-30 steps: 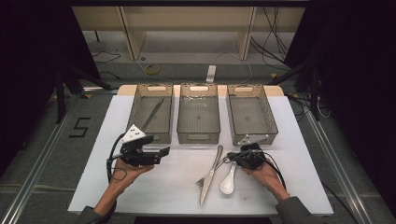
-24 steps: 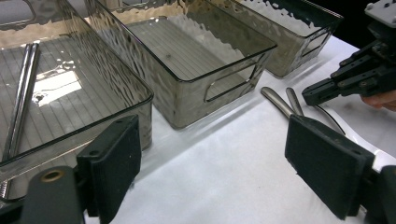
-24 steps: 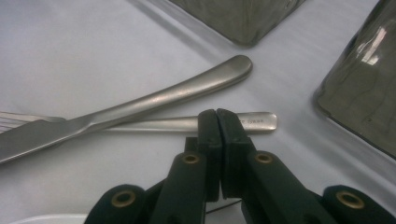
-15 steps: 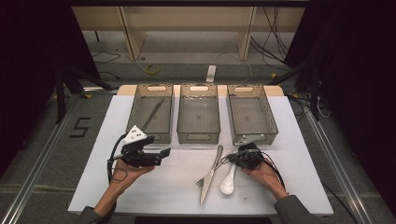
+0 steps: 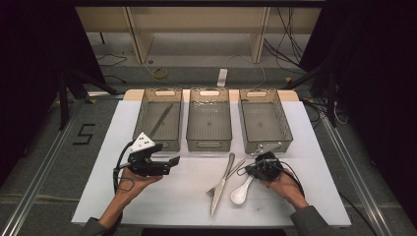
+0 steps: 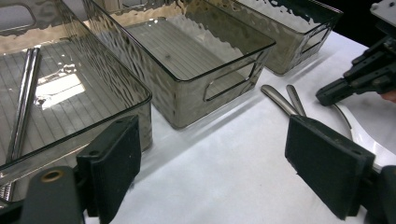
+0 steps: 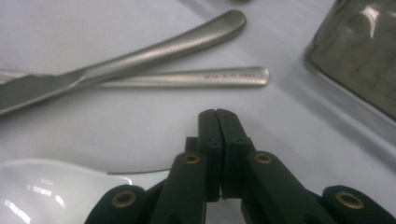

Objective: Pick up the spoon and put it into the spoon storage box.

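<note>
White spoon [image 7: 51,196] sits pinched by its handle in the right gripper [image 7: 218,116]; lift level, clearing the knife [image 7: 116,60]. Left gripper [image 6: 215,158] waits, jaws wide.

We see a glossy white spoon [image 7: 42,196], a brushed metal knife [image 7: 140,58], and smoky rippled plastic bins [image 6: 187,60].

Left tool [image 5: 173,161] gapes wide; right tool [image 7: 217,114] is pressed closed, low.

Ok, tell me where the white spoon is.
In the high view the spoon lies on the table's right half, just right of the knife and fork, under the right claw.
</note>
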Demonstrator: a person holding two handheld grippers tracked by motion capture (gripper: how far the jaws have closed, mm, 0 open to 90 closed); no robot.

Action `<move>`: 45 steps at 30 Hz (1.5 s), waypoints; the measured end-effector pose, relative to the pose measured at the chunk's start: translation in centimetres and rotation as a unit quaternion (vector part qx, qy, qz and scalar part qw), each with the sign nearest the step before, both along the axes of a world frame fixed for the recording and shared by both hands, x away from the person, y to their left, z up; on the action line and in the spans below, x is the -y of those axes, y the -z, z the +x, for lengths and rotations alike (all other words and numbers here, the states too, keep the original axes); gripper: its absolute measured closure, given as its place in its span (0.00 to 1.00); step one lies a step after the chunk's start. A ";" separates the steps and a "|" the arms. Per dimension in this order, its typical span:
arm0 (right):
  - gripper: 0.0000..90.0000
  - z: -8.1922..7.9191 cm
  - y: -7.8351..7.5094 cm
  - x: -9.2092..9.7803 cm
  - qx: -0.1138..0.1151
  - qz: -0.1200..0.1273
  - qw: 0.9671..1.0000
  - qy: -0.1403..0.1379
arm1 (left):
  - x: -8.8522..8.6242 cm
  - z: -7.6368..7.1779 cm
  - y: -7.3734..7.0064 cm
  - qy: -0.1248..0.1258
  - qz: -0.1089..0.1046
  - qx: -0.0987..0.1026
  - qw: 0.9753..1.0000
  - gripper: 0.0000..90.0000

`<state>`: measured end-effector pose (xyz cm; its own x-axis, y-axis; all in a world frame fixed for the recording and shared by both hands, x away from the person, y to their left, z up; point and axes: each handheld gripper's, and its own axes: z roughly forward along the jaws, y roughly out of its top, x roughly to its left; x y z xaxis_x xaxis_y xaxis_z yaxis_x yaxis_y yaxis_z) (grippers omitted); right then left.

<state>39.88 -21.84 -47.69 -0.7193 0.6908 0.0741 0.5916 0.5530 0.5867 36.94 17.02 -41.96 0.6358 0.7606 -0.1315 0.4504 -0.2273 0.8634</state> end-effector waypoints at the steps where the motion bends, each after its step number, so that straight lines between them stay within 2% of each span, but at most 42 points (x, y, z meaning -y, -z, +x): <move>1: 1.00 -0.2 0.0 0.2 0.000 -0.002 1.000 -0.001 | 0.0 0.0 0.0 0.000 -0.002 0.000 1.000 0.20; 5: 1.00 -0.9 -0.3 1.0 -0.019 -0.006 1.000 0.002 | -0.1 0.0 -0.1 0.000 -0.004 0.000 1.000 0.20; 13: 1.00 -3.2 -0.6 2.0 -0.037 -0.015 0.999 -0.012 | 0.0 0.0 -0.1 0.000 -0.003 0.001 1.000 0.20; 26: 1.00 -6.9 -0.8 2.3 -0.053 -0.028 0.997 -0.044 | 0.1 0.0 0.0 0.002 0.002 -0.001 1.000 0.20; 28: 0.96 -7.0 -1.0 2.3 -0.051 -0.029 0.997 -0.042 | 0.1 0.0 0.0 0.002 0.002 -0.001 1.000 0.20; 29: 0.94 -7.0 -1.2 2.4 -0.042 -0.027 0.998 -0.041 | 0.1 0.0 0.0 0.002 0.002 -0.001 1.000 0.20; 31: 0.89 -7.1 -2.0 2.5 -0.032 -0.009 0.999 -0.034 | 0.0 0.0 0.0 0.002 0.002 -0.001 1.000 0.20; 33: 0.76 -7.1 -2.5 2.5 -0.022 0.005 0.999 -0.032 | 0.1 0.0 0.0 0.001 -0.001 -0.001 1.000 0.20; 34: 0.72 -7.2 -2.6 2.4 -0.024 0.004 0.999 -0.034 | 0.1 0.0 0.0 0.001 0.000 -0.001 1.000 0.20; 36: 0.58 -7.3 -2.5 2.0 -0.031 -0.001 0.999 -0.039 | 0.1 0.0 0.0 0.002 0.004 -0.001 1.000 0.20; 39: 0.49 -7.4 -2.3 1.4 -0.035 -0.013 0.998 -0.051 | 0.1 0.0 -0.1 0.002 0.003 0.000 1.000 0.20; 41: 0.47 -7.6 -2.3 0.9 -0.031 -0.018 0.998 -0.056 | 0.0 0.0 0.0 0.001 0.003 0.000 1.000 0.20; 42: 0.46 -7.7 -2.3 0.8 -0.038 -0.019 0.998 -0.056 | 0.0 0.0 0.0 0.001 0.002 -0.001 1.000 0.20; 45: 0.47 -7.7 -1.9 0.5 -0.041 -0.032 0.997 -0.061 | 0.0 0.0 0.0 0.002 0.003 0.000 1.000 0.20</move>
<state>32.22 -22.35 -45.77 -0.7921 0.6032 0.0939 0.5614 0.6594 0.5000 36.94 16.98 -41.91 0.6383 0.7594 -0.1262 0.4491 -0.2341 0.8623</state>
